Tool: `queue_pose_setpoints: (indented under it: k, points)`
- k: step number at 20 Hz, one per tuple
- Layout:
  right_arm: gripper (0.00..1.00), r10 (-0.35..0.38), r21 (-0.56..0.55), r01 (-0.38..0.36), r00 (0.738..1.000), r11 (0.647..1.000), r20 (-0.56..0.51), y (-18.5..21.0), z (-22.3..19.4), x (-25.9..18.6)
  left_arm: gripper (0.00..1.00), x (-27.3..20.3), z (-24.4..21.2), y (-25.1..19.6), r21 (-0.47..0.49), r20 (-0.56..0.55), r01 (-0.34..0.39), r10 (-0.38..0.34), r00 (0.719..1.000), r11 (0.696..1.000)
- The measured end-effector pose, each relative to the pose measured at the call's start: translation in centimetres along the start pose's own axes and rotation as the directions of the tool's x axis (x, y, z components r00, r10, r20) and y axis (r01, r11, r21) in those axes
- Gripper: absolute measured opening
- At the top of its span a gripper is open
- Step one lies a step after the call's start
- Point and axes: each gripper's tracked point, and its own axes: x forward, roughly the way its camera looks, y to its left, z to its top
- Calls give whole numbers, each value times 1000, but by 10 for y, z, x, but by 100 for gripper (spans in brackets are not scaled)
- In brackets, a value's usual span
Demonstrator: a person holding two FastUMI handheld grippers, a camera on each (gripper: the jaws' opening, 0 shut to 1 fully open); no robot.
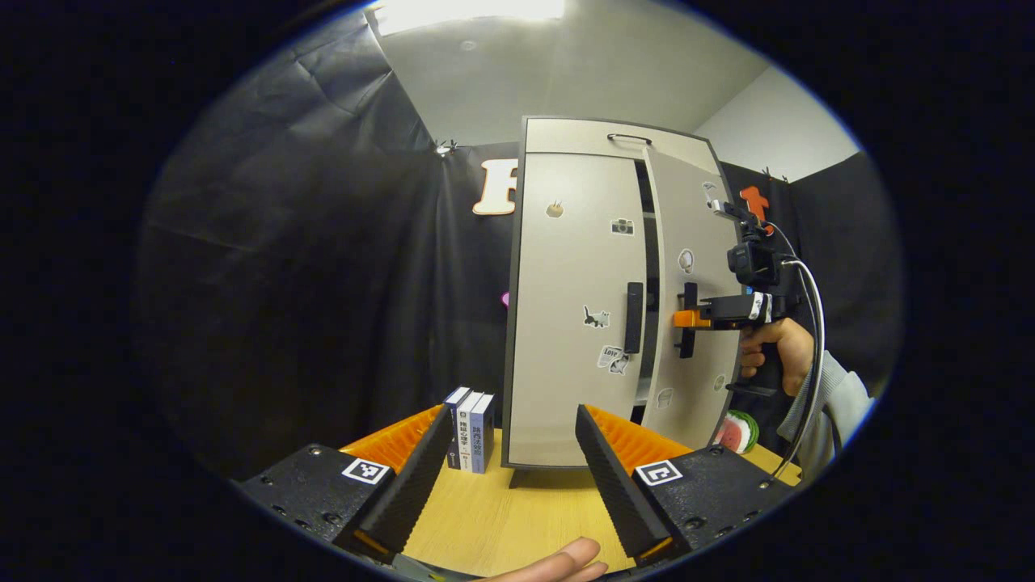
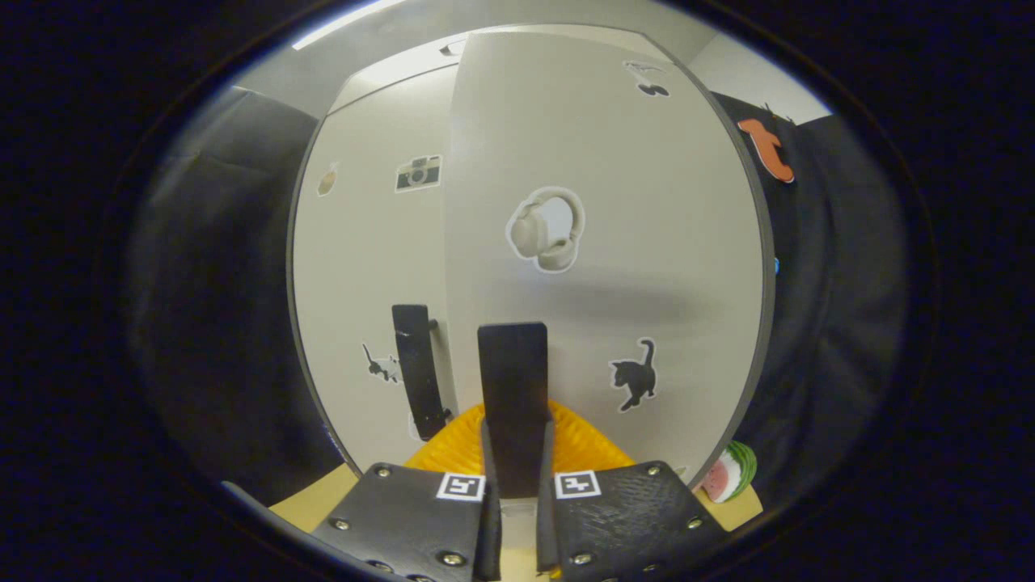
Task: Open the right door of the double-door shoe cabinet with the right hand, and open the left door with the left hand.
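Right door (image 1: 695,283) ajar on the cabinet (image 1: 566,137); left door (image 1: 566,307) shut.
Right gripper (image 2: 514,461), jaws clenched on the right handle (image 2: 513,396); swing wide, following the hinge arc; left gripper (image 1: 509,477), jaws released, should approach the left handle (image 1: 634,317).

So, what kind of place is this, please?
Probably a staged recording booth, not a home: black cloth walls, a stickered shoe cabinet standing on a wooden table, a few books beside it.

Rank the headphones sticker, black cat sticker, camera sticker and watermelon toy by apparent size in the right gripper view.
1. headphones sticker
2. black cat sticker
3. camera sticker and watermelon toy: look alike; the toy is partly hidden by the door and lies at a different depth, so unranked.
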Motion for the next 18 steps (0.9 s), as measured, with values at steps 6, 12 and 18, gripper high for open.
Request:
queue_pose_setpoints:
  k: [6,12,18]
  points:
    - [17,55,7,-55,998,998,10,-3,1,-9,95,-6,-2,-20,30,-10,23,-23,1000,999]
    - [17,106,-3,-106,994,994,29,-10,3,-21,95,3,-15,-35,25,-45,34,-33,998,999]
    - [17,126,-8,-126,991,992,35,-20,5,-33,95,18,-14,-60,16,-45,72,-71,996,997]
